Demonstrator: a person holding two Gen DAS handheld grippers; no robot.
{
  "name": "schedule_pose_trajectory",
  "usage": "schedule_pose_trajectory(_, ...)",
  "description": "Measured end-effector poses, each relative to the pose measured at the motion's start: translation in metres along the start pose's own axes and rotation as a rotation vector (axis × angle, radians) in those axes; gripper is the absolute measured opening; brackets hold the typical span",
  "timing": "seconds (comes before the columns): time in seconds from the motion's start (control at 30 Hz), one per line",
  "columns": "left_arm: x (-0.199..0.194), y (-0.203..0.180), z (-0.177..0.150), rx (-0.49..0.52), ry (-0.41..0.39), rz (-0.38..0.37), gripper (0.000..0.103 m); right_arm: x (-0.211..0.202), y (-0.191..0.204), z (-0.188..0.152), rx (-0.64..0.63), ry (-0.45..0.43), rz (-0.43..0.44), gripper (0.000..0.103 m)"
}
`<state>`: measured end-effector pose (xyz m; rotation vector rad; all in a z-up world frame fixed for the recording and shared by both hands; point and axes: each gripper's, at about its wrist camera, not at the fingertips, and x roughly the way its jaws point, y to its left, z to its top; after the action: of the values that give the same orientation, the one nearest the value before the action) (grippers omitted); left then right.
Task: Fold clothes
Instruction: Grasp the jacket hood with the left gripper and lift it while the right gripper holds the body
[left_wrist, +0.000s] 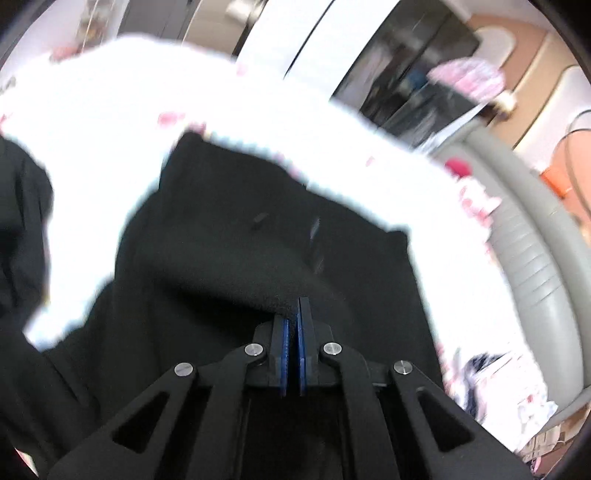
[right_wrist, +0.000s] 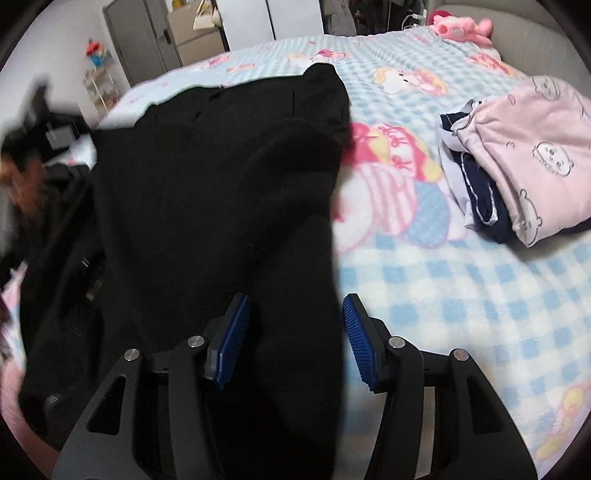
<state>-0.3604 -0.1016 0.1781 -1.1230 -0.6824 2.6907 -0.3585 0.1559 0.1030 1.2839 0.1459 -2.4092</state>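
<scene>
Left gripper (left_wrist: 292, 314) pinched on fold of black garment (left_wrist: 229, 236), blue pads nearly together. Right gripper (right_wrist: 295, 314) spread wide, garment's (right_wrist: 207, 206) edge lying between fingers, not clamped. Garment spread over cartoon-print checked blanket (right_wrist: 461, 295) on bed. Folded pink top (right_wrist: 535, 158) stacked near right. No readable writing or labels seen.

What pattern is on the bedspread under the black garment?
Light blue and white checks with pink cartoon characters on the bedspread, clearest in the right wrist view.
</scene>
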Motion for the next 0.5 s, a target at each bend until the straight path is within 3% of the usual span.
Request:
schedule_pose_trajectory(0.1,0.010,0.001,0.012,0.024,0.018,0.045,0.004,-0.001,0.005,-0.002,-0.058,-0.027,-0.116,0.056)
schedule_pose_trajectory(0.2,0.058,0.039,-0.024,0.048,0.246,0.204,0.008,0.003,0.001,-0.001,-0.059,-0.001,-0.126,0.060)
schedule_pose_trajectory(0.23,0.070,0.053,-0.038,0.041,0.312,0.233,0.010,0.006,0.000,-0.001,-0.060,0.019,-0.123,0.060)
schedule_pose_trajectory(0.27,0.075,0.065,-0.051,0.009,0.355,0.216,0.011,0.007,-0.001,-0.001,-0.065,0.031,-0.122,0.060)
schedule_pose_trajectory(0.3,0.073,0.074,-0.061,-0.022,0.363,0.191,0.011,0.005,-0.001,0.000,-0.063,0.027,-0.118,0.060)
schedule_pose_trajectory(0.33,0.061,0.079,-0.064,-0.054,0.316,0.150,0.014,-0.001,-0.002,0.002,-0.056,0.005,-0.099,0.059)
schedule_pose_trajectory(0.43,0.032,0.091,-0.064,-0.129,0.215,0.056,0.055,-0.020,-0.002,0.011,-0.040,-0.061,-0.013,0.059)
schedule_pose_trajectory(0.5,0.026,0.097,-0.056,-0.151,0.179,0.030,0.055,-0.029,0.001,0.027,-0.046,-0.073,0.067,0.059)
